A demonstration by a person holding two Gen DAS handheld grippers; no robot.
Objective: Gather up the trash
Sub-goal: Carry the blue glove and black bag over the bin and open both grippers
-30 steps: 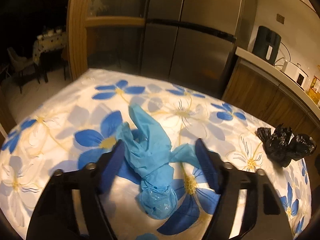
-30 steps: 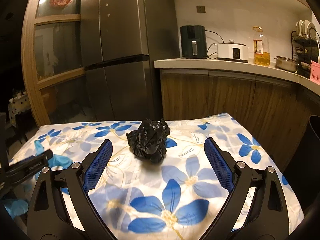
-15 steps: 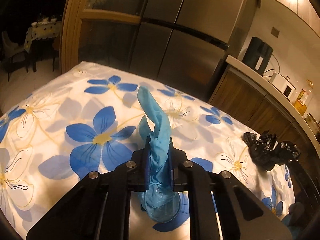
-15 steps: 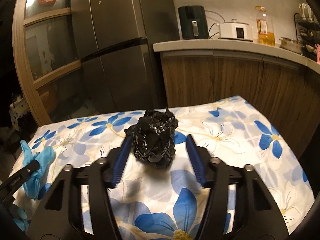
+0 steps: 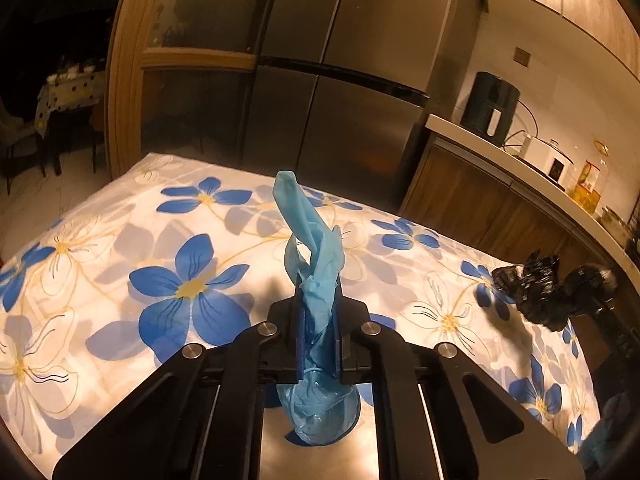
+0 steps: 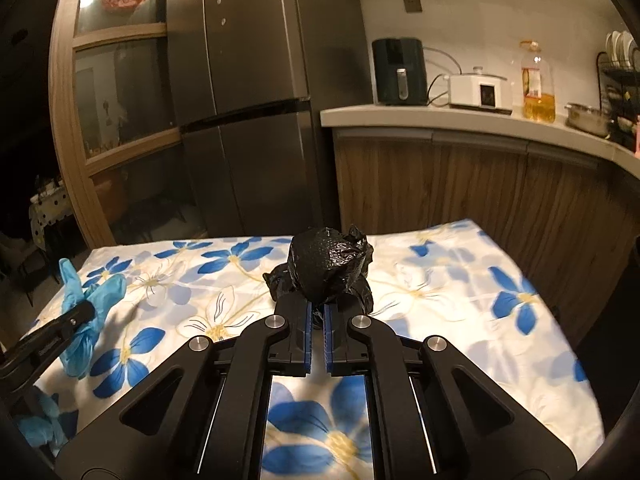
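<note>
My left gripper (image 5: 318,336) is shut on a crumpled blue glove (image 5: 316,264) and holds it just above the flowered tablecloth (image 5: 120,264); the glove's fingers stick up past the pads. My right gripper (image 6: 317,332) is shut on a crumpled black plastic bag (image 6: 328,270) and holds it over the cloth. The black bag also shows in the left wrist view (image 5: 536,292) at the right. The blue glove shows in the right wrist view (image 6: 92,308) at the left, held by the left gripper.
A steel fridge (image 6: 248,112) and a wooden cabinet (image 5: 128,92) stand behind the table. A counter (image 6: 460,120) on the right carries an air fryer (image 6: 398,72), a cooker and an oil bottle. A dark bin edge (image 6: 634,320) shows at far right.
Both grippers have shut: the left one on the blue glove, the right one on the black bag. Both pieces have been lifted a little off the cloth.
</note>
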